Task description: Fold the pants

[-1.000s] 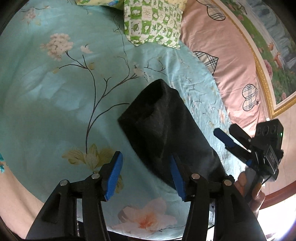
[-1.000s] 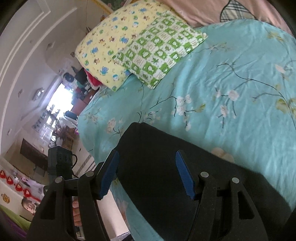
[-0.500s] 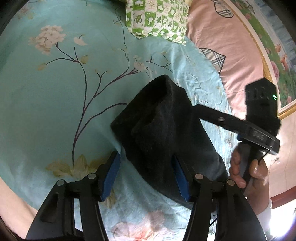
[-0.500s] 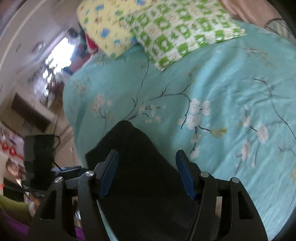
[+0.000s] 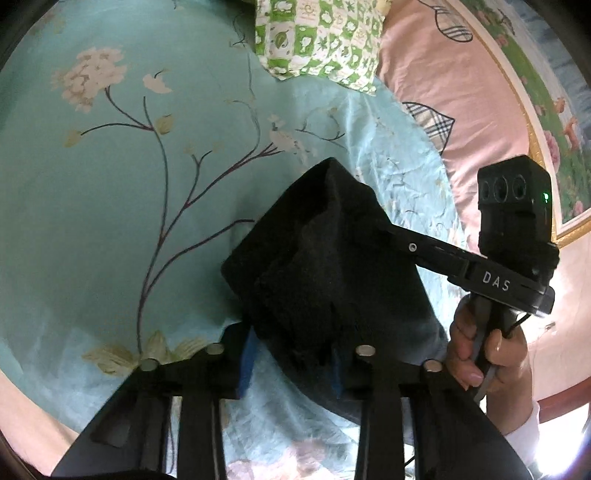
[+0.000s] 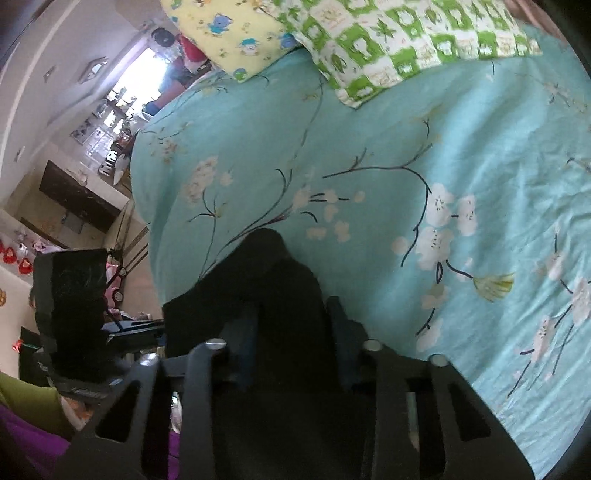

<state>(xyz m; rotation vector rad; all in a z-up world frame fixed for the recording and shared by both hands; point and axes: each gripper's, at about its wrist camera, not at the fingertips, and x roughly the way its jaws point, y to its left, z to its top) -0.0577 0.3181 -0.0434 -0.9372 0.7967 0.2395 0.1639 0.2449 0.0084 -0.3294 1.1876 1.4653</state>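
The black pants [image 5: 332, 273] lie bunched in a folded bundle on the turquoise floral bed sheet [image 5: 110, 221]. My left gripper [image 5: 291, 363] has its blue-padded fingers closed around the near edge of the bundle. My right gripper [image 6: 291, 345] is likewise closed on the black fabric [image 6: 280, 295], which fills the space between its fingers. In the left wrist view the right gripper [image 5: 384, 229] reaches in from the right and its tip is buried in the far side of the pants. The left gripper's body [image 6: 74, 306] shows at the left of the right wrist view.
A green checked pillow [image 5: 321, 40] and a yellow cartoon pillow [image 6: 236, 33] lie at the head of the bed. A pink quilt [image 5: 461, 92] lies along the wall with a framed picture [image 5: 546, 85]. The bed's edge drops to the floor on the left in the right wrist view [image 6: 144, 236].
Both grippers moved in onto the pants and closed from wide open. The right gripper swung across from the bed's side to the bundle's far edge, and the fabric bunched up.
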